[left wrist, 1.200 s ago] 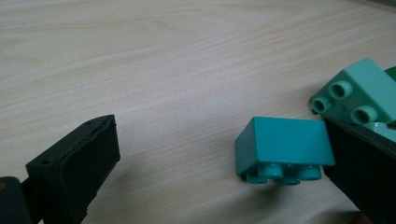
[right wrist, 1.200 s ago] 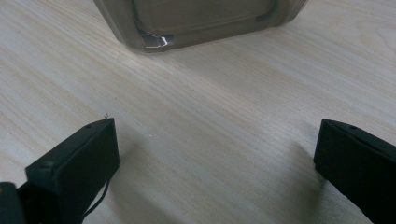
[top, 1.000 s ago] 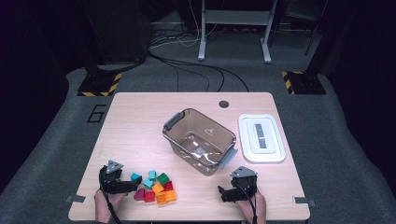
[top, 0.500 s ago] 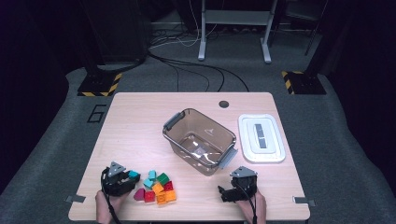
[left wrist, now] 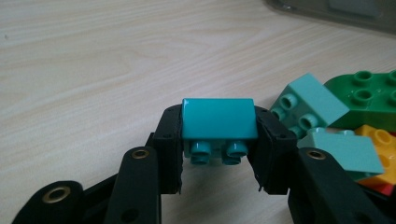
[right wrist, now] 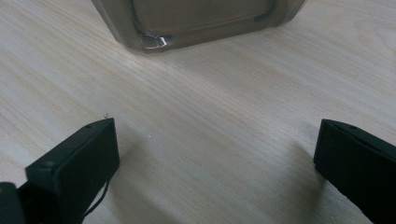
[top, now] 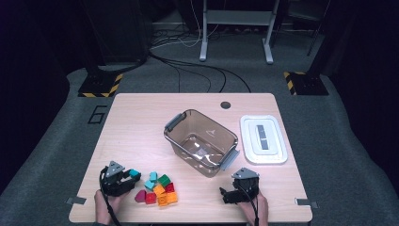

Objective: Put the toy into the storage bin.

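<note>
Where left jaws clamp, teal brick (left wrist: 218, 117) between

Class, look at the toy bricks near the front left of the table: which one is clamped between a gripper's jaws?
The darker teal brick, pinched studs-down by the left gripper, whose jaws have just closed. The other bricks lie loose on the table beside it.

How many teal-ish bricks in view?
3. A darker teal brick in the left gripper, whose jaws have just been closing on it; one pale teal brick beside the green brick; another pale one nearer. The pile may hide more.
</note>
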A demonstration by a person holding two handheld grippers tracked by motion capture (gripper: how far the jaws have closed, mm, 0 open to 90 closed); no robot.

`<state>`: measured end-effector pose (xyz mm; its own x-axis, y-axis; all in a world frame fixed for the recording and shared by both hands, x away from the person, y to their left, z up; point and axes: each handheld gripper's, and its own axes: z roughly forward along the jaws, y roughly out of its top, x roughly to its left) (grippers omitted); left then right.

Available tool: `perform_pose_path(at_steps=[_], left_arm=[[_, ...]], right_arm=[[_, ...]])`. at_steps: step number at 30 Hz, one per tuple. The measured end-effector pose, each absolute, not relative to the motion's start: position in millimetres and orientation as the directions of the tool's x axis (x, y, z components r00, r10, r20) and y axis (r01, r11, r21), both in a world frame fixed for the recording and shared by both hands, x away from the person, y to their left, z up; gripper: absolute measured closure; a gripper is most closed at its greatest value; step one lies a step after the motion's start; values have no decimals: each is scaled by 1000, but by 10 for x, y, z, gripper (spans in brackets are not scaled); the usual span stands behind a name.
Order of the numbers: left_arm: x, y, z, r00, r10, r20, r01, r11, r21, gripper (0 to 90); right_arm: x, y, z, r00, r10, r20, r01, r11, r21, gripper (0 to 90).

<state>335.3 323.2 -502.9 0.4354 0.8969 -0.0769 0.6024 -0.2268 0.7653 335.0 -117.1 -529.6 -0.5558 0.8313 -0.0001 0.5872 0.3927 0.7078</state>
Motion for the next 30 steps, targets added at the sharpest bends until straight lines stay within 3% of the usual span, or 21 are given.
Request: perform_pose_path(at_steps=[30], left_arm=[[3623,3123,-4304,544,838,-39,502,-288,815,586]], right_arm=[[3347,-1182,-5301,-562,827,-5,579,398,711,0]])
